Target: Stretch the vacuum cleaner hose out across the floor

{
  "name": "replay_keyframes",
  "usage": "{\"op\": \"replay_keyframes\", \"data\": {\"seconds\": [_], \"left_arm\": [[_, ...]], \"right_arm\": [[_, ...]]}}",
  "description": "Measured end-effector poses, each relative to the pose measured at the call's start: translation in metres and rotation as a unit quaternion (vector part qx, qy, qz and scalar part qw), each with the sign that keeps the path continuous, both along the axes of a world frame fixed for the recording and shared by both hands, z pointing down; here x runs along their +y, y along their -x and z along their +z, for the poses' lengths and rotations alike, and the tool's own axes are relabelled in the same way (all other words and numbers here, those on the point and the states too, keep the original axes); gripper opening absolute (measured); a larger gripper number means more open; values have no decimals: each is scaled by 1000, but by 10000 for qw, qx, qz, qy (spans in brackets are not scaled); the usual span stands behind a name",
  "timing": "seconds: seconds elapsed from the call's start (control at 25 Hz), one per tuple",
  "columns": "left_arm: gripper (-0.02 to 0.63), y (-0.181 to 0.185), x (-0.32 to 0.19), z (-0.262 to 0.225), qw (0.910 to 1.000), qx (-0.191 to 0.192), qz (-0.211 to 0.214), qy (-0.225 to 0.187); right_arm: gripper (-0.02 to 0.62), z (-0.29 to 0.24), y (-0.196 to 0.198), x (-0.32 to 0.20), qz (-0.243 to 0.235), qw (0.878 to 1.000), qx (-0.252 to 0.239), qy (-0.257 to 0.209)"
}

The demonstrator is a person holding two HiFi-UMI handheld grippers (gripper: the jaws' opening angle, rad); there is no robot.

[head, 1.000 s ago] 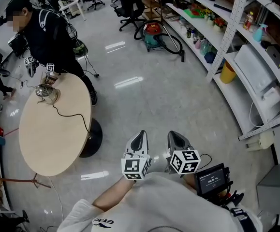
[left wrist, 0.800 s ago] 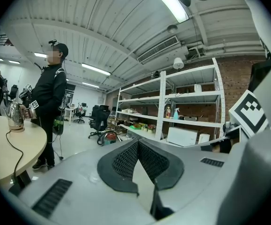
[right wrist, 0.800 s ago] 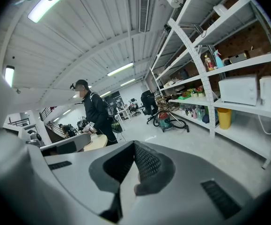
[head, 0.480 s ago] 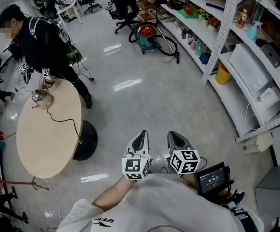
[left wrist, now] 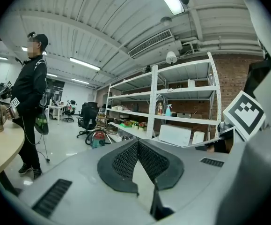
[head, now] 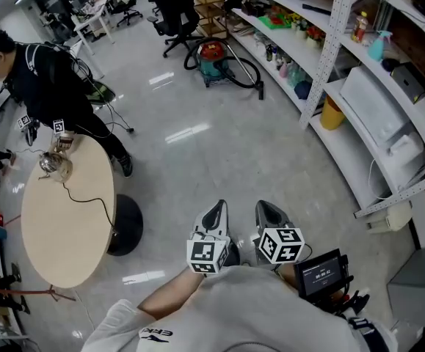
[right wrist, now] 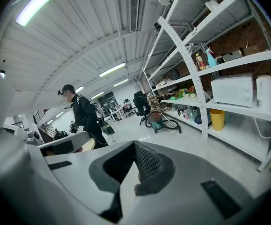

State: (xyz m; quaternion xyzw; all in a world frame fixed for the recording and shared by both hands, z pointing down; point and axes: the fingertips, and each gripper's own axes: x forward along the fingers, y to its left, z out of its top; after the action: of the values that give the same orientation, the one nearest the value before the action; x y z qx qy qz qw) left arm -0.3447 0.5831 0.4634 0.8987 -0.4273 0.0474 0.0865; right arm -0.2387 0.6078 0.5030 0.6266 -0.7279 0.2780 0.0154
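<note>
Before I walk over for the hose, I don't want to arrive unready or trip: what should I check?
1. Left gripper empty: ok, jaws together on nothing.
2. Right gripper empty: ok, also shut on nothing.
3. Jaws open for a grasp: not ok, both are shut.
4. Hose within reach: not ok, it lies looped beside the vacuum cleaner, far across the floor.
5. Walking path: ok, bare floor ahead; round table and other person are off to the left.
6. Hose free of snags: cannot tell at this distance.
</note>
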Motion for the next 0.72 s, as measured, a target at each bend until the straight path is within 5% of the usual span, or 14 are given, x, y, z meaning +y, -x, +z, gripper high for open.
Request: {"op": "replay_keyframes", "data": {"seconds": [0.24,0.72], "left_arm": [[2,4,-41,-16,9999,55,137,66],[2,30,-201,-7,9999,119,33,36]], "right_arm": [[0,-15,3,-35,166,9998,59,111],[0,-12,27,-196,121,9998,176,11]]}}
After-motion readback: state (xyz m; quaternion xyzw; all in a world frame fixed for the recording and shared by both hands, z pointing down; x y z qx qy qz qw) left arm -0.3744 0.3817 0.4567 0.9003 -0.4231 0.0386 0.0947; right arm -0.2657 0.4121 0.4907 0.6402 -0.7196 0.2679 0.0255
